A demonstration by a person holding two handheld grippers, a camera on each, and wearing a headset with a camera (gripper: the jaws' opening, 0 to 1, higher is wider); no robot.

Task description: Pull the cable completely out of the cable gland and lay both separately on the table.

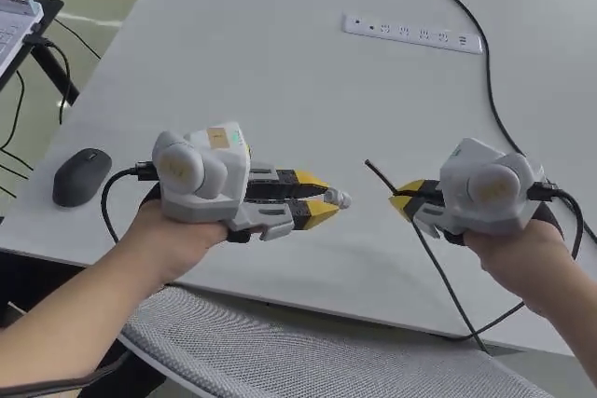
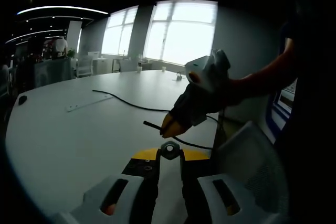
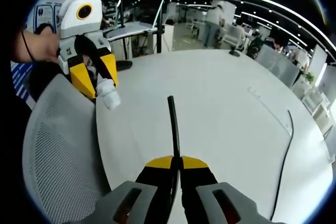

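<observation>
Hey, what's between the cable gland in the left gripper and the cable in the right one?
Just bare table, in the head view; the cable gland and the cable are apart.

The small grey-white cable gland [image 1: 340, 199] sits pinched in the left gripper [image 1: 323, 200] above the tabletop's near edge, clear of the cable. The thin black cable [image 1: 377, 174] is clamped in the right gripper [image 1: 404, 200], with its stiff free end aimed toward the gland.

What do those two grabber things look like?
The left gripper and right gripper match: chunky white-grey bodies with a round bump on the side, black middles and yellow-tipped jaws. A black lead trails from the back of each. The left one has a tan sticker on top.
</observation>
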